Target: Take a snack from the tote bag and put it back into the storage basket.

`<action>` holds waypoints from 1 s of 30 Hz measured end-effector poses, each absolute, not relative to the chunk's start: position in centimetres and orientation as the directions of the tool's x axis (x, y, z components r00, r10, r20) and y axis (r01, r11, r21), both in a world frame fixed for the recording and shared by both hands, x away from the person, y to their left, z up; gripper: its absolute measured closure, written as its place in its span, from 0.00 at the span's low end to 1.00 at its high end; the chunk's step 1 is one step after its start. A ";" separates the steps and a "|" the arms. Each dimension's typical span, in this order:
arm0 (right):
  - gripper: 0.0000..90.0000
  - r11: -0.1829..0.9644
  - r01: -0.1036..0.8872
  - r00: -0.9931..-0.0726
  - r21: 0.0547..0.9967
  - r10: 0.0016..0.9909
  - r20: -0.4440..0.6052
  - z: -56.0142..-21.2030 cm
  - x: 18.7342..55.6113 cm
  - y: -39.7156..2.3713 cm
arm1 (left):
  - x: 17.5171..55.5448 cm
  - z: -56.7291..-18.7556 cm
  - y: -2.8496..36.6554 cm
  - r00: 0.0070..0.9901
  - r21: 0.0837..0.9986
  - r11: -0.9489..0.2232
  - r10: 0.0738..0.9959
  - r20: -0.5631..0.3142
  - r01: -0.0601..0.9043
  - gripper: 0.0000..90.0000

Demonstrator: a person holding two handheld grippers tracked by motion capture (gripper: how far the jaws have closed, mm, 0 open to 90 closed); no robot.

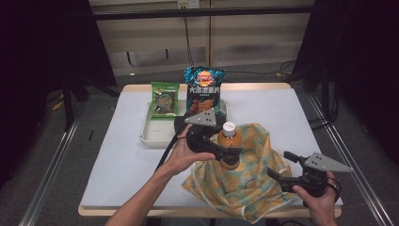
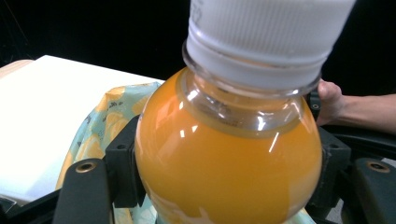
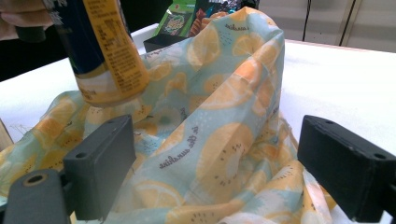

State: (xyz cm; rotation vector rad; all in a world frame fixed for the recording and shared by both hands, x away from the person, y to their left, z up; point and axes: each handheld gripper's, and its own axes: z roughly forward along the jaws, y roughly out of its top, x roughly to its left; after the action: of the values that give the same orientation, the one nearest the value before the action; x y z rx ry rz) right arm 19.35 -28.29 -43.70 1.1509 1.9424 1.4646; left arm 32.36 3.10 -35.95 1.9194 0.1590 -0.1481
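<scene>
Hovering over the fruit-print bag [image 1: 247, 174], the left gripper [image 1: 229, 153] clamps the orange juice bottle [image 1: 229, 146] (not yet lowered in); the right gripper [image 1: 276, 175] is spread wide beside the cloth.

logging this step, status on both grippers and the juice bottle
Left gripper shut on juice bottle, held over the fruit-print bag. Right gripper open at the bag's edge. Nothing blocking the bag's mouth.
</scene>
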 end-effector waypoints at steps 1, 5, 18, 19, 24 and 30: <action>0.11 0.089 0.349 -0.555 0.933 0.822 0.130 -43.7 19.4 -28.3 | 32.3 -35.8 3.3 0.983 0.921 -0.344 0.043 -0.180 0.184 0.34; 0.07 0.077 0.347 -0.556 0.935 0.819 0.139 -43.7 19.4 -28.2 | 32.4 -35.2 3.9 0.983 0.927 -0.328 0.046 -0.178 0.183 0.34; 0.04 0.066 0.347 -0.548 0.936 0.824 0.145 -43.6 19.3 -28.2 | 32.4 -34.9 6.1 0.985 0.918 -0.359 0.057 -0.160 0.170 0.34; 0.04 0.065 0.348 -0.548 0.935 0.824 0.146 -43.6 19.3 -28.2 | 32.5 -34.8 6.4 0.985 0.919 -0.355 0.059 -0.163 0.173 0.34; 0.05 0.058 0.349 -0.556 0.935 0.816 0.157 -43.7 19.3 -28.2 | 32.9 -34.7 7.4 0.983 0.920 -0.348 0.082 -0.162 0.181 0.34; 0.05 0.061 0.348 -0.558 0.936 0.815 0.154 -43.7 19.3 -28.2 | 33.6 -34.5 8.4 0.982 0.924 -0.335 0.102 -0.162 0.187 0.34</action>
State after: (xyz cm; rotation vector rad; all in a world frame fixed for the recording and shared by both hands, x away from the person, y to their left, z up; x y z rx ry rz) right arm 19.32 -28.17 -43.68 1.1582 1.9294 1.5057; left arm 33.58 8.44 -34.47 1.9157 0.2077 -0.0879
